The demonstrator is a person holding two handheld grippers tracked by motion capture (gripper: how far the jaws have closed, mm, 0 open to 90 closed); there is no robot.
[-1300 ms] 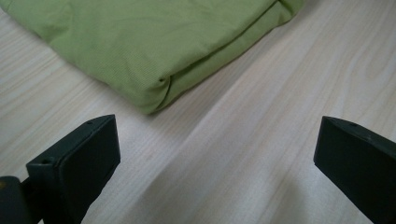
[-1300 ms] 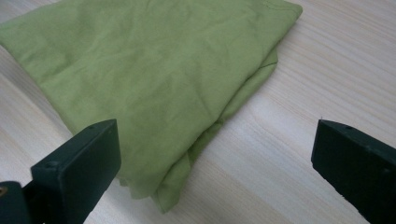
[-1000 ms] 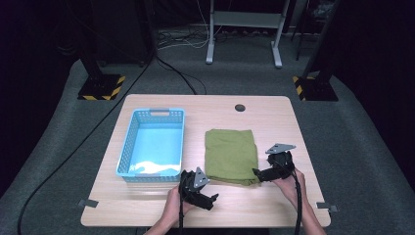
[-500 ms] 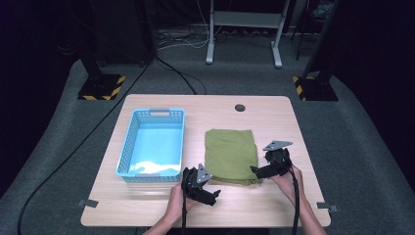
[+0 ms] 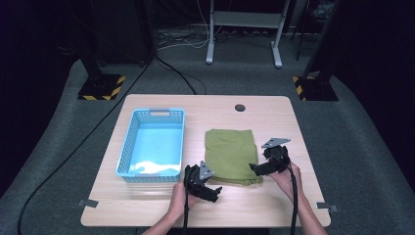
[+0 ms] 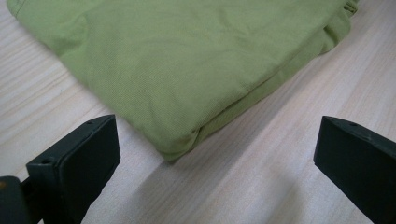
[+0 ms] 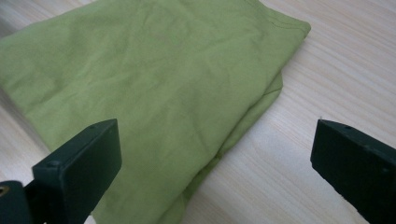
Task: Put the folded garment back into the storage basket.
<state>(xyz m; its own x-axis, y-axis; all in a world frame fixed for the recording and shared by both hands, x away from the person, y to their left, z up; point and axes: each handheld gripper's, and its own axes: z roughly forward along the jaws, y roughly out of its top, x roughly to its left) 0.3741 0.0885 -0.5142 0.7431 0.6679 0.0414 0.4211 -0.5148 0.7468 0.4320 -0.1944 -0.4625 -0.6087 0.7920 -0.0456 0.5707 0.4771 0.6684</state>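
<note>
I've got both claws wide open with nothing in them, flanking the folded green cloth (image 5: 231, 155) on the bench (image 5: 274, 215), probably to pinch its near edge. Left claw (image 6: 215, 154) faces its near corner; right claw (image 7: 215, 158) straddles the right edge. Blue basket (image 5: 126, 155) sits just left.

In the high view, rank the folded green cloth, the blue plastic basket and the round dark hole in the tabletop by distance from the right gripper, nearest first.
From the right gripper:
1. Folded green cloth, right at its fingers, just leftward.
2. Round dark hole, near the table's far edge.
3. Blue plastic basket, on the table's left side.
</note>
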